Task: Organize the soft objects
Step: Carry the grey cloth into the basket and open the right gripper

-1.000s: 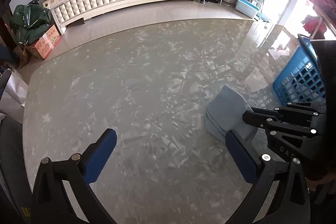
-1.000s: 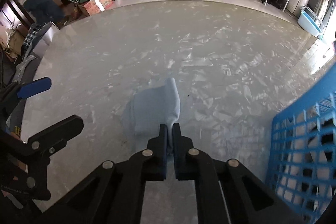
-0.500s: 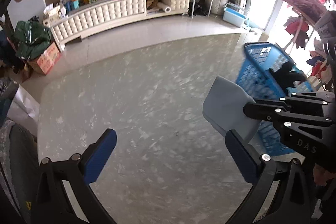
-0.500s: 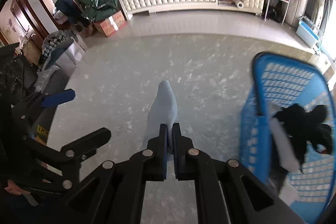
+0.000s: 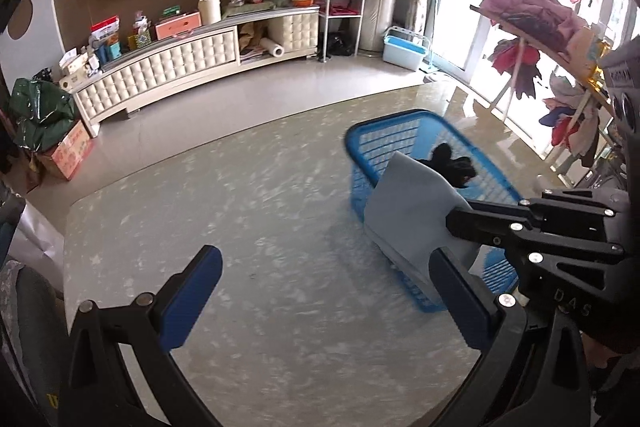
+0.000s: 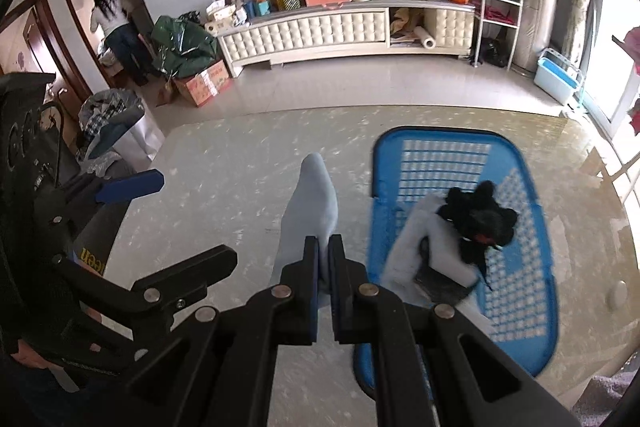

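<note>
Now the right gripper, jaws pinched tight on the pale blue cloth, has lifted it off the table vs 1 s ago, when it lay flat there. Cloth hangs in the air, just left of the blue basket, so a drop-in looks close. Left gripper hovers w/ fingers wide, holding nothing. Cloth is thin, smooth, folded, limp. Basket is rigid plastic lattice, rounded rim; inside sit a fuzzy black item and white fabric. Table is glossy, marbled.
</note>
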Tool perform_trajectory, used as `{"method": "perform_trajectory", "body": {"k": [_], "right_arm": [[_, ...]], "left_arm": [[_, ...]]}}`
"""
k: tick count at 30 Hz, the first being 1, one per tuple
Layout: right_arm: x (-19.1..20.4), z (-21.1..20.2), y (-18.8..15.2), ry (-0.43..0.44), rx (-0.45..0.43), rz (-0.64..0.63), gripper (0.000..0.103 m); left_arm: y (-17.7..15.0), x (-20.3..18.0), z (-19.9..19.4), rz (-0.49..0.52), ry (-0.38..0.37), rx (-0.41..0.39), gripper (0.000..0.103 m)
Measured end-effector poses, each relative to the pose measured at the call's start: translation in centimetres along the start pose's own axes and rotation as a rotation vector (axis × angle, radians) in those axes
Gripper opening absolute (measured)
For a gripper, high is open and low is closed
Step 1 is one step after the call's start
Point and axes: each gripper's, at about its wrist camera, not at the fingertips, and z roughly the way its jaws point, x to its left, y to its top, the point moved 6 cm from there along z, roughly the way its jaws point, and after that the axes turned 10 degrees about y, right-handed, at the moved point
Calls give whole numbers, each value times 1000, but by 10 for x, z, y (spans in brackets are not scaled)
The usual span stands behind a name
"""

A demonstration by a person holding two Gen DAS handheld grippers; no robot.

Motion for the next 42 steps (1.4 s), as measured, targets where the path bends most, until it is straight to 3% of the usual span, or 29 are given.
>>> {"method": "perform_trajectory", "body": {"k": [13,19,26,42], "right_arm": [[-44,-22,-21,-4,-13,95,4],[-67,-11,-28,-13,14,144,4],[-94,7,-43,0,74,209,5],[-113,21,-51,-84,124,205,7]], "left_arm": [[12,-61,-1,84,-36,-2,103],[11,-80,14,117,-28,16,103],[6,-91,44,145,-39,57,103],[-6,-92,72,122,-79,114,103]]}}
